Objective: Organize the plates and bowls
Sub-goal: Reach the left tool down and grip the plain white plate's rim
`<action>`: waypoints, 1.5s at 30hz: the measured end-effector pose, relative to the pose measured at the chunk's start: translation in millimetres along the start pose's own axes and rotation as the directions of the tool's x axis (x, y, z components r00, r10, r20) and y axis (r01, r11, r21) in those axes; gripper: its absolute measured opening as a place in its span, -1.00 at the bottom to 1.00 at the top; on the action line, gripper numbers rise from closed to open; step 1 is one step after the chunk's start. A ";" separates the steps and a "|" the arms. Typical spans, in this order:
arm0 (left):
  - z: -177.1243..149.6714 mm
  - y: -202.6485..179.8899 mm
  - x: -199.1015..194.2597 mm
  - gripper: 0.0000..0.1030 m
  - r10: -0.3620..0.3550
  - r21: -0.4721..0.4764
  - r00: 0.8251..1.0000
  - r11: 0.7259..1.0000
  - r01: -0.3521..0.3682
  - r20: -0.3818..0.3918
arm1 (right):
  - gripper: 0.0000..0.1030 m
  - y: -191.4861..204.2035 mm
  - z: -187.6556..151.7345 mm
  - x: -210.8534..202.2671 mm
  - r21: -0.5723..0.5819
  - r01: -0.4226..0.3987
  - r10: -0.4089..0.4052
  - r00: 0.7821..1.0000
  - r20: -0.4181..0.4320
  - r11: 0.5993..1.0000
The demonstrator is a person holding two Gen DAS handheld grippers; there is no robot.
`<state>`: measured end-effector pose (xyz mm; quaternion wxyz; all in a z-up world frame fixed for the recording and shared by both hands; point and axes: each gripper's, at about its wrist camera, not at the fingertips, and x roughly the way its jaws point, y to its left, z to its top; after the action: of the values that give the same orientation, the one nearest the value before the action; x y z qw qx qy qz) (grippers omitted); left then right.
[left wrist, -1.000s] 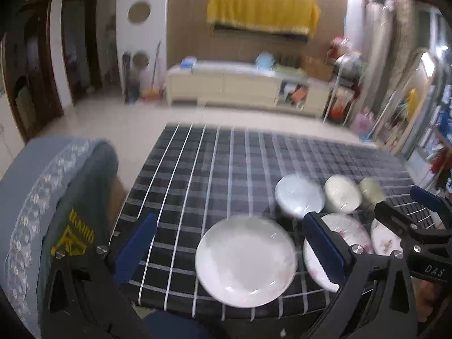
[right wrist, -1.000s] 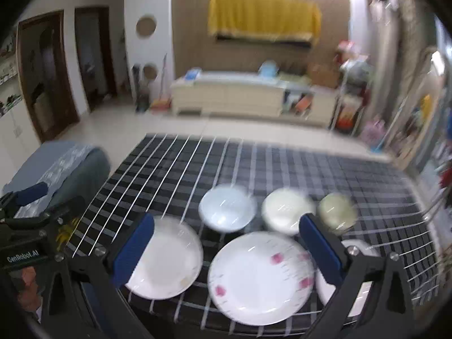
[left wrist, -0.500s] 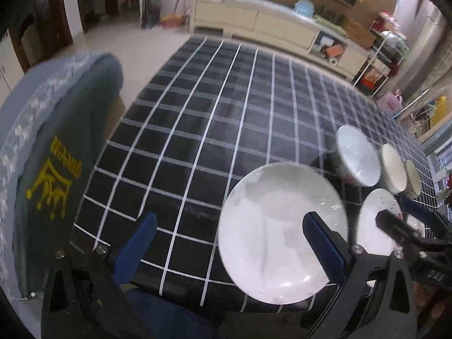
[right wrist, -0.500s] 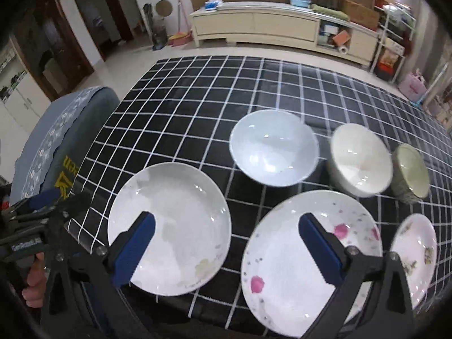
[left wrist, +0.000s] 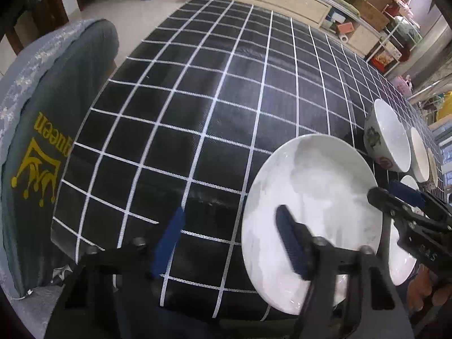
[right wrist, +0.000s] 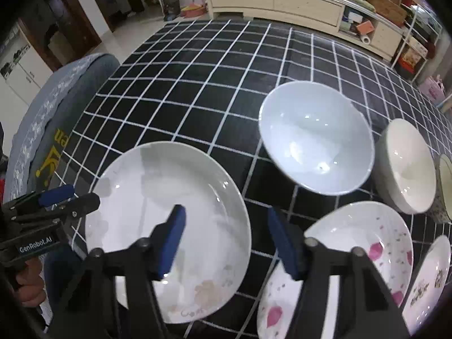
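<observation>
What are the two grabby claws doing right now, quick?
Left gripper: open, jaws closing, nothing gripped, hanging at the near left rim of the white plate.
Right gripper: open, jaws closing, empty, between the white plate and the pink-flowered plate.

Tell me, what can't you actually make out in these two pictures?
- Pink-flowered plate, right view: near part hidden behind the right gripper.
- Small plate, right view: cut off by the edge.
- Third bowl, right view: mostly cut off.
- White plate, left view: near rim hidden behind blurred fingers.

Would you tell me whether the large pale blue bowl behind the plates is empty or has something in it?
Empty: in the right wrist view the pale blue bowl stands upright, and only glossy glaze with light reflections shows inside.
</observation>
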<state>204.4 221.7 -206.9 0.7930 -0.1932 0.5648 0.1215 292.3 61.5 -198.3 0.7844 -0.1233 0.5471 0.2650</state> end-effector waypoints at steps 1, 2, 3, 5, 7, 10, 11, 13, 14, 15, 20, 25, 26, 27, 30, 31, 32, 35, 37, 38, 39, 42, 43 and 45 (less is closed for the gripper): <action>0.1 0.0 1.5 0.08 -0.001 0.003 1.000 1.000 0.001 -0.003 | 0.07 -0.5 0.7 3.0 0.000 0.004 -0.004 1.000 -0.006 1.000; -0.1 -0.1 3.5 -0.05 -0.003 0.008 1.000 1.000 0.003 -0.006 | 0.04 -2.0 1.6 5.6 0.003 0.006 -0.006 1.000 -0.009 1.000; -0.3 -0.1 6.4 -0.23 -0.009 0.011 1.000 1.000 0.010 -0.017 | 0.03 -3.5 2.2 8.2 0.008 0.006 -0.006 1.000 -0.017 1.000; -0.4 1.7 11.8 -0.38 -0.029 0.003 0.999 1.000 0.029 -0.039 | -0.03 -7.1 2.8 13.9 0.013 0.009 -0.008 0.999 -0.031 1.000; -1.8 2.4 13.8 -0.40 -0.048 -0.004 0.998 0.999 0.048 -0.048 | -0.14 -9.5 1.7 18.5 0.015 0.006 -0.006 0.999 -0.049 1.000; -5.2 0.3 12.6 -0.43 -0.046 0.007 0.998 0.999 0.046 -0.049 | -0.33 -12.5 -4.1 24.1 0.029 -0.017 0.019 0.997 -0.081 0.999; -5.2 -0.2 12.8 -0.43 -0.045 0.009 0.998 0.999 0.046 -0.054 | -0.35 -13.6 -5.9 25.5 0.032 -0.013 0.016 0.996 -0.091 0.999; -6.3 -0.4 13.9 -0.43 -0.044 0.011 0.997 0.999 0.045 -0.067 | -0.36 -16.7 -10.4 25.8 0.049 -0.030 0.035 0.994 -0.100 0.998; -7.0 -1.2 14.5 -0.43 -0.044 0.012 0.996 0.999 0.045 -0.071 | -0.36 -16.7 -12.3 24.1 0.052 -0.031 0.036 0.994 -0.101 0.998; -8.6 -2.2 15.8 -0.43 -0.050 0.013 0.995 0.999 0.051 -0.081 | -0.36 -17.2 -14.3 22.5 0.055 -0.024 0.030 0.994 -0.103 0.998; -17.1 -9.1 17.5 -0.62 -0.073 0.026 0.993 0.997 0.076 -0.094 | -0.38 -15.5 -23.3 18.2 0.060 -0.018 0.024 0.995 -0.102 0.998; -22.1 -14.6 14.8 -0.67 -0.052 0.034 0.995 0.998 0.055 -0.085 | -0.44 -14.7 -26.2 16.5 0.083 -0.006 0.015 0.994 -0.107 0.997; -22.1 -13.4 14.0 -0.68 -0.052 0.029 0.995 0.998 0.055 -0.085 | -0.46 -13.5 -24.8 17.8 0.092 -0.009 0.018 0.994 -0.105 0.996; -22.0 -13.3 13.6 -0.68 -0.051 0.026 0.995 0.998 0.054 -0.085 | -0.46 -14.6 -25.6 17.4 0.105 -0.017 0.028 0.994 -0.104 0.994; -22.0 -13.3 10.6 -0.69 -0.044 0.030 0.996 0.998 0.046 -0.082 | -0.46 -17.9 -27.2 16.3 0.137 -0.037 0.052 0.993 -0.111 0.990; -22.0 -15.4 10.5 -0.69 -0.042 0.031 0.996 0.999 0.045 -0.080 | -0.46 -17.5 -26.2 16.3 0.136 -0.033 0.048 0.992 -0.113 0.990; -20.9 -16.7 9.3 -0.69 -0.040 0.033 0.996 0.999 0.042 -0.075 | -0.46 -17.1 -25.7 16.0 0.136 -0.028 0.043 0.993 -0.114 0.990; -10.8 -20.4 9.0 -0.69 -0.026 0.042 0.998 0.999 0.029 -0.064 | -0.46 -15.8 -22.1 15.0 0.130 -0.019 0.032 0.994 -0.103 0.991; -6.5 -19.4 9.1 -0.69 -0.023 0.043 0.998 0.999 0.026 -0.056 | -0.46 -15.2 -19.0 15.5 0.126 -0.014 0.026 0.995 -0.099 0.992; -5.9 -18.9 10.5 -0.69 -0.023 0.041 0.998 0.999 0.025 -0.052 | -0.46 -15.3 -18.0 16.1 0.127 -0.014 0.027 0.995 -0.097 0.992; -3.5 -17.5 12.1 -0.69 -0.020 0.038 0.998 0.999 0.022 -0.051 | -0.46 -12.7 -16.2 18.2 0.127 -0.015 0.028 0.995 -0.094 0.992; -2.3 -14.2 15.5 -0.69 -0.028 0.024 0.998 0.999 0.030 -0.057 | -0.46 -10.7 -15.2 20.2 0.119 -0.011 0.022 0.996 -0.092 0.993; -1.6 -13.4 16.3 -0.69 -0.031 0.021 0.998 0.999 0.033 -0.059 | -0.46 -10.5 -16.0 19.3 0.115 -0.007 0.017 0.996 -0.086 0.993; -2.1 -10.4 18.2 -0.68 -0.041 0.010 0.997 0.999 0.042 -0.064 | -0.46 -9.3 -16.1 19.3 0.111 -0.007 0.016 0.997 -0.081 0.994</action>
<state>212.9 211.0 -223.0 0.7781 -0.2041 0.5864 0.0956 289.7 51.5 -223.0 0.7654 -0.0872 0.5935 0.2333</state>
